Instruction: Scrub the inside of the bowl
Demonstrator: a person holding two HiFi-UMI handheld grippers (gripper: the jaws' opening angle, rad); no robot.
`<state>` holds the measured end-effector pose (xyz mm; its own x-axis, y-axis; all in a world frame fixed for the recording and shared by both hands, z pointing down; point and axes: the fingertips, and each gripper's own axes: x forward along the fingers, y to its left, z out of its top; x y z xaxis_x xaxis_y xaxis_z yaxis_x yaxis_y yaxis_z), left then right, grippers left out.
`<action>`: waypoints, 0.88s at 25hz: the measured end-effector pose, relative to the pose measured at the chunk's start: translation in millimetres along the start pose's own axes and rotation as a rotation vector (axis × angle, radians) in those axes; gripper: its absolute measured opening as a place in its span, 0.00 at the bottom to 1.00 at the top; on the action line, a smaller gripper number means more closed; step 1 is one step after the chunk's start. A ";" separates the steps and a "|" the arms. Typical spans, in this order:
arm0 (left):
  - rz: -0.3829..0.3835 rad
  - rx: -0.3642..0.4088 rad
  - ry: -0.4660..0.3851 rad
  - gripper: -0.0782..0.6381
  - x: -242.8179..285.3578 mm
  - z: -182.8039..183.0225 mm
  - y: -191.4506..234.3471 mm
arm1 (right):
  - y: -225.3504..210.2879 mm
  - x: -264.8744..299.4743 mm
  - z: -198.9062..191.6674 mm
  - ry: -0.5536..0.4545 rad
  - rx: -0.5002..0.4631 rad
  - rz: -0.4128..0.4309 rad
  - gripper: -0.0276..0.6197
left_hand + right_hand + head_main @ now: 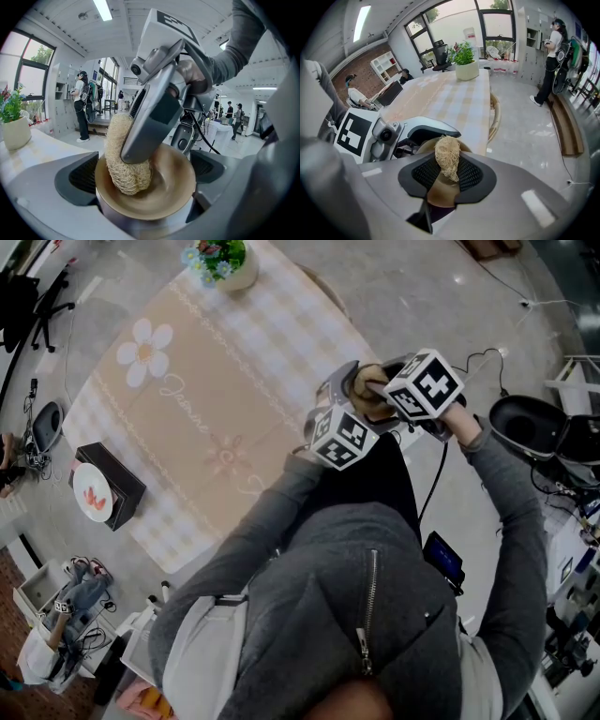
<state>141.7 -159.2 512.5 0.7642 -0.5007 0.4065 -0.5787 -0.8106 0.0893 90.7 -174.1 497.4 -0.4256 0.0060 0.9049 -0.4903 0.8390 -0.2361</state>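
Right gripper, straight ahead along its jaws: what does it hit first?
Most likely the inner wall of the bowl. The right gripper is shut on the loofah scrubber, whose tip looks pressed into that bowl, held by the left gripper.

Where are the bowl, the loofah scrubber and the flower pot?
bowl (165, 187), left gripper view, inner wall.
loofah scrubber (124, 178), left gripper view, lower end.
flower pot (467, 71), right gripper view, front side.

Both grey-sleeved arms reach forward and meet right of centre in the head view. The left gripper (146, 197) has its jaws clamped on the bowl (176, 180). The right gripper (446, 177) slants down from upper right, its jaws pinching the scrubber (447, 157).
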 end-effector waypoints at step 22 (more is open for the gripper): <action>0.001 -0.003 0.001 0.94 0.4 -0.8 1.1 | -7.3 -8.3 -14.6 -0.080 -0.001 -0.100 0.19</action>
<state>141.2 -160.1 513.5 0.7636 -0.5009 0.4074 -0.5799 -0.8095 0.0915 108.9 -172.3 496.9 -0.4336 -0.1212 0.8929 -0.5327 0.8337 -0.1456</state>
